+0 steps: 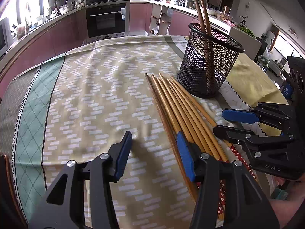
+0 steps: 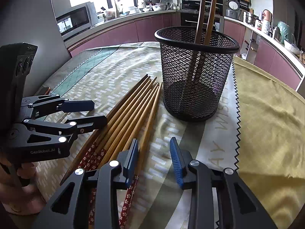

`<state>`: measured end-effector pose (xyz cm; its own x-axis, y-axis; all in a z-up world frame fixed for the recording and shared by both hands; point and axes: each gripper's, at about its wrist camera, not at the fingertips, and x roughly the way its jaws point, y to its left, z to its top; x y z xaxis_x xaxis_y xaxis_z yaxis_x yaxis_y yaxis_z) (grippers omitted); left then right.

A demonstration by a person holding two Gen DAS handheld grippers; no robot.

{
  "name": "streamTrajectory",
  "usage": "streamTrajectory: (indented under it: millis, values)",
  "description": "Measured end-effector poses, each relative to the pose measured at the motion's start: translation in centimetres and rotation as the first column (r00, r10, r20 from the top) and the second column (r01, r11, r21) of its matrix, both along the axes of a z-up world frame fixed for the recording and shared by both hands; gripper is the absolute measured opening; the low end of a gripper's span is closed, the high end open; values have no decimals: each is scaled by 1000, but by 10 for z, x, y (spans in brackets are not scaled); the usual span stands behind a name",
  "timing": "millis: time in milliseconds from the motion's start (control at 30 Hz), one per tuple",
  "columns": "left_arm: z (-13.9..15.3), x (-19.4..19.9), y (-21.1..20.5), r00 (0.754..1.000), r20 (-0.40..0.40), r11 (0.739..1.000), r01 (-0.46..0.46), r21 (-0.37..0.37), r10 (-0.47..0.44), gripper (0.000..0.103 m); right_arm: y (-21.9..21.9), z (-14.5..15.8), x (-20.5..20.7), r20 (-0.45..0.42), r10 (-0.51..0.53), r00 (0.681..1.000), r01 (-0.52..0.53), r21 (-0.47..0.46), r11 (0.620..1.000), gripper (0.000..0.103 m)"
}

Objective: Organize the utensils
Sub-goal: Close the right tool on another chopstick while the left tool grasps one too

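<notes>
Several wooden chopsticks (image 1: pixel 181 106) with red flowered ends lie side by side on the tablecloth; they also show in the right wrist view (image 2: pixel 131 110). A black mesh holder (image 1: pixel 207 61) stands upright just beyond them with two chopsticks (image 1: pixel 202 11) in it; the holder (image 2: pixel 196 72) and its two chopsticks (image 2: pixel 206 13) show in the right wrist view too. My left gripper (image 1: pixel 154 152) is open and empty, its right finger over the left edge of the bundle. My right gripper (image 2: pixel 154 160) is open and empty, its left finger over the bundle's right edge.
A patterned tablecloth (image 1: pixel 95 95) covers the table, with a yellow cloth (image 2: pixel 266 114) to the right of the holder. Kitchen counters, an oven (image 1: pixel 105 19) and a microwave (image 2: pixel 74 21) line the far walls. The table edge (image 1: pixel 28 64) curves at far left.
</notes>
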<state>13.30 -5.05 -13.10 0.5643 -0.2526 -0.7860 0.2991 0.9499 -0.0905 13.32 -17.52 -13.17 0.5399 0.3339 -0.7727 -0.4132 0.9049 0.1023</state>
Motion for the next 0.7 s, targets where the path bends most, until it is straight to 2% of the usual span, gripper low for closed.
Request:
streamTrajectory:
  millis: [200,533,700]
  values:
    - [1,5,-4,1000,1,1000,6,19,-6,47,6,-1,4,7,8,1000,-7,-19,1000,31]
    - [-1,23,-10,1000,-2,999,20,42,-20,33,14,-1,12,16,6,1000,-6,-29,1000,20]
    - [-1,30,-11,1000,-9,1000,3,31,-3,18,12,-1,15,1,-5,1000,5,7,1000,12]
